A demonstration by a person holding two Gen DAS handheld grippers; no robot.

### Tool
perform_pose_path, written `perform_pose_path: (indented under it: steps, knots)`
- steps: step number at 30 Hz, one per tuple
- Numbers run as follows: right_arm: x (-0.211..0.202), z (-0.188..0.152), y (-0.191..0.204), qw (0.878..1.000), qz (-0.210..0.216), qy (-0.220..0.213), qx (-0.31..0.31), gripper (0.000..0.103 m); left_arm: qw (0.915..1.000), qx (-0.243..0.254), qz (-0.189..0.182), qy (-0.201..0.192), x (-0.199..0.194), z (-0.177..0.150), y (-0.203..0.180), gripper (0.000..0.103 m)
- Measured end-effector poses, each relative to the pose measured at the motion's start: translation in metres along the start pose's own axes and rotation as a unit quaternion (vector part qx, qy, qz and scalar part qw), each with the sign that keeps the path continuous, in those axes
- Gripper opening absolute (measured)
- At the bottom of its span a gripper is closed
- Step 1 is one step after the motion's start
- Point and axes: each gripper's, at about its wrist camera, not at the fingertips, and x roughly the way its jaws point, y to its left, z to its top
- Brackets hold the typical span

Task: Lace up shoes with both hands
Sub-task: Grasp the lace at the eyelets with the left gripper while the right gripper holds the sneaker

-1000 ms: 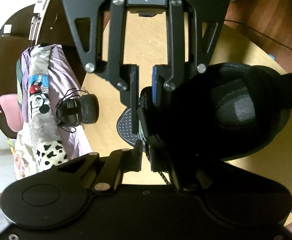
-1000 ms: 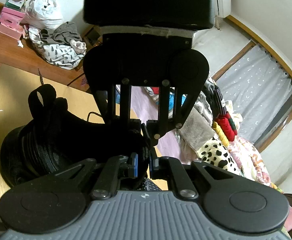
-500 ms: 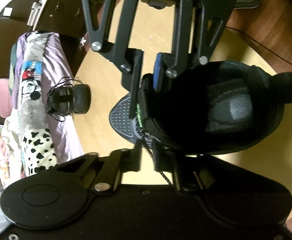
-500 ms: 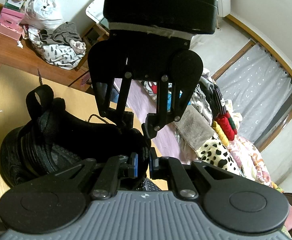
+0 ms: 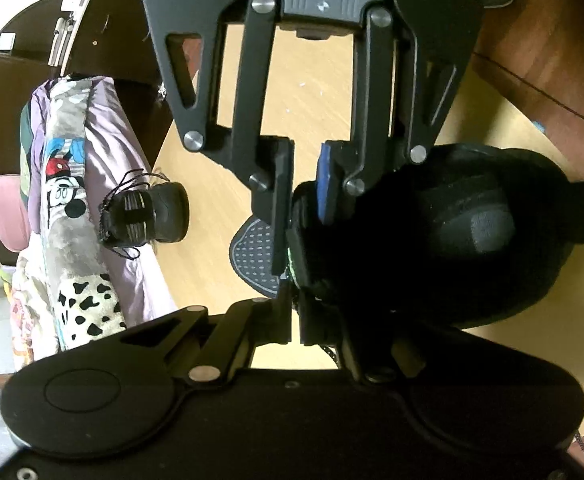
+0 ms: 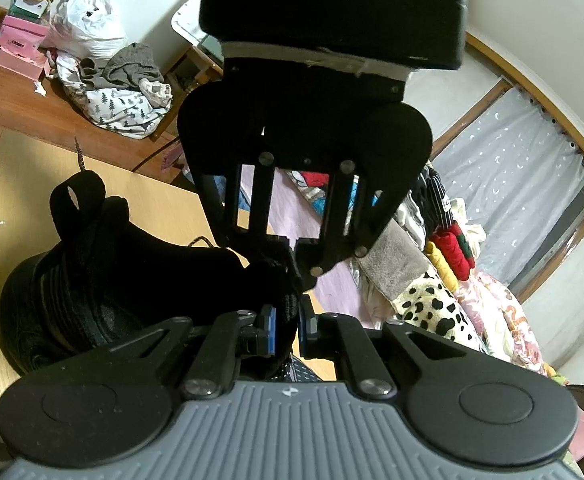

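Two tools (image 5: 295, 316) (image 6: 285, 330) on black shoe (image 5: 472, 240)

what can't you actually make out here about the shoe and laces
- Eyelets of the black shoe: left wrist view, lost in shadow.
- What, if anything, the left gripper pinches: same view, its shut fingers hide it.
- What part the right gripper clamps: right wrist view, too dark.
- Lacing of the second shoe: left wrist view, too small.

black shoe (image 5: 472, 240), tan table (image 5: 324, 92), lilac bedding (image 5: 103, 132)
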Motion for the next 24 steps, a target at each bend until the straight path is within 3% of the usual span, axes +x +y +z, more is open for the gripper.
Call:
perform_pose_path:
  steps: [3, 5, 7, 8, 12, 17, 22, 24]
  knots:
    - [-0.001, -0.001, 0.0, 1.0, 0.002, 0.0, 0.0, 0.011, 0.9999, -0.008, 0.011, -0.001, -0.001, -0.002, -0.002, 0.004]
    - [0.0, 0.0, 0.0, 1.0, 0.003, 0.001, 0.0, 0.011, 0.9995, -0.024, 0.021, 0.002, -0.005, -0.005, -0.002, 0.02]
    - [0.0, 0.0, -0.001, 1.0, 0.005, 0.002, 0.001, 0.011, 0.998, -0.054, 0.032, 0.004, -0.014, -0.011, 0.002, 0.045]
    - [0.0, 0.001, -0.002, 1.0, 0.006, 0.003, 0.002, 0.011, 0.9969, -0.069, 0.037, 0.006, -0.019, -0.013, 0.004, 0.046]
    - [0.001, 0.002, -0.003, 1.0, 0.009, 0.007, 0.005, 0.011, 0.9884, -0.138, 0.055, 0.031, -0.039, -0.021, 0.008, 0.046]
    - [0.001, 0.003, -0.006, 1.0, 0.014, 0.011, 0.016, 0.011, 0.9604, -0.273, 0.054, 0.007, -0.075, -0.017, 0.005, 0.046]
    - [-0.001, 0.003, -0.006, 1.0, 0.016, 0.015, 0.01, 0.011, 0.9547, -0.287, 0.076, 0.021, -0.059, 0.015, -0.012, 0.044]
    - [-0.002, 0.004, -0.005, 1.0, 0.017, 0.018, 0.006, 0.011, 0.9576, -0.268, 0.098, 0.041, -0.048, 0.027, -0.018, 0.035]
